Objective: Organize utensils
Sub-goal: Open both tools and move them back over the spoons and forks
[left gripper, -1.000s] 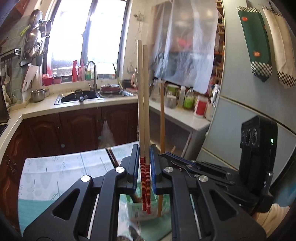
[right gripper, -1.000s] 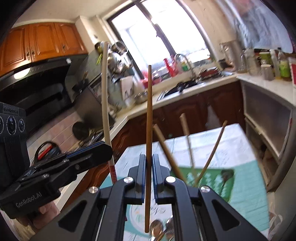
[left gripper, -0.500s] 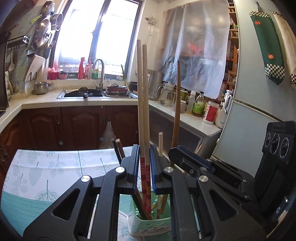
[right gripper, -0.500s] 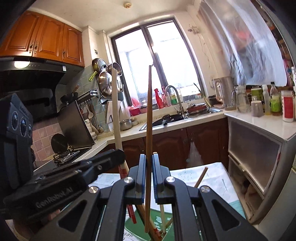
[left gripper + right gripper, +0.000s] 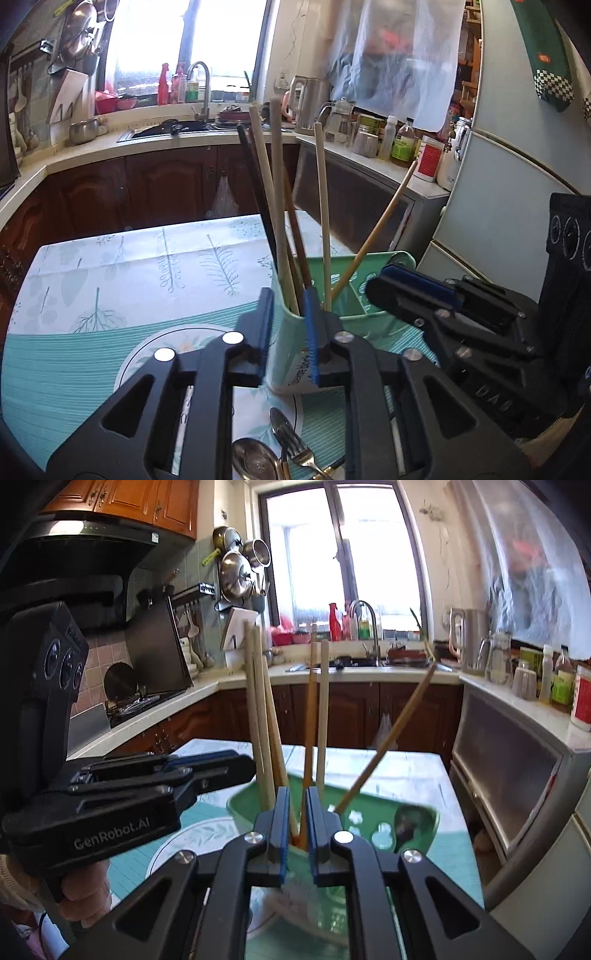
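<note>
Green holder (image 5: 354, 291) between parted claws (image 5: 288, 332)

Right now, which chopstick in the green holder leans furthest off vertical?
The thin tan chopstick on the holder's right side. It slants steeply up and right, apart from the rest, while the other chopsticks stand bunched, nearly upright.

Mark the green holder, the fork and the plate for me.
holder (image 5: 284, 332), left wrist view, its pale front wall between the fingers.
fork (image 5: 295, 448), left wrist view, its tines.
plate (image 5: 147, 349), left wrist view, its bare left rim.
</note>
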### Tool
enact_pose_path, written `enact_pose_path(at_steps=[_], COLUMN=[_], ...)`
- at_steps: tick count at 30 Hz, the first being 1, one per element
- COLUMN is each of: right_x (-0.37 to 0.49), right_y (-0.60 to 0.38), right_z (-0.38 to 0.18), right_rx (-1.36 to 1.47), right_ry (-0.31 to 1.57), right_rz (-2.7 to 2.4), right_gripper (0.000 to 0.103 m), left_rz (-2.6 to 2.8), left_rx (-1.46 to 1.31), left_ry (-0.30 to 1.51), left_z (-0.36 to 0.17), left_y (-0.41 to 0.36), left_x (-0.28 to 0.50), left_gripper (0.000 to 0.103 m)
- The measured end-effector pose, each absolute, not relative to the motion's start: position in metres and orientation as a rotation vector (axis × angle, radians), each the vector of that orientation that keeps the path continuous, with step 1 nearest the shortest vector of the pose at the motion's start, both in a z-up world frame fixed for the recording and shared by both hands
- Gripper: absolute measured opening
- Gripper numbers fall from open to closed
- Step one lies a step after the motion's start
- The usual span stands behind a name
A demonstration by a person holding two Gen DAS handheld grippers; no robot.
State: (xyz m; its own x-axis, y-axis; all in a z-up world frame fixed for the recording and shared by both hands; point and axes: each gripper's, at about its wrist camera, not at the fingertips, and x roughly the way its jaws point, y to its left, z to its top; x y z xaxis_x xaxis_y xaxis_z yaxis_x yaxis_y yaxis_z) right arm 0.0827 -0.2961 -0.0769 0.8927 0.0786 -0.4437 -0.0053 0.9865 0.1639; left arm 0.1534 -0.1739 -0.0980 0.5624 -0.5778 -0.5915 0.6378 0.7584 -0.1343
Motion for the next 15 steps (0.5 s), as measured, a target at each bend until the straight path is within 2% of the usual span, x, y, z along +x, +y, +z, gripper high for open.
enact_pose_path(at_steps=[1, 2, 7, 15], right_x=[0.08, 0.077, 0.065, 0.053], right_y=[-0.297, -0.298, -0.303, -0.295], right_z=[-0.077, -0.075, -0.071, -0.075], right_rx=[0.168, 0.18, 0.248, 0.295], right_ry=[0.469, 0.466, 0.473, 0.604], right_rz=[0.038, 0.037, 0.04, 0.044], right_gripper=[0.017, 0.018, 0.018, 0.018], left_rz=[-0.705, -0.696, -0.637, -0.551], left_rx=[0.095, 0.093, 0.15, 0.121], left_ry=[0.67, 0.678, 0.759, 1.048], left_z=[-0.098, -0.098, -0.097, -0.127], left_y=[-0.17, -0.169, -0.16, -0.127], left_x=[0.152, 0.151, 0.143, 0.143], left_gripper=[0.034, 0.037, 0.037, 0.037])
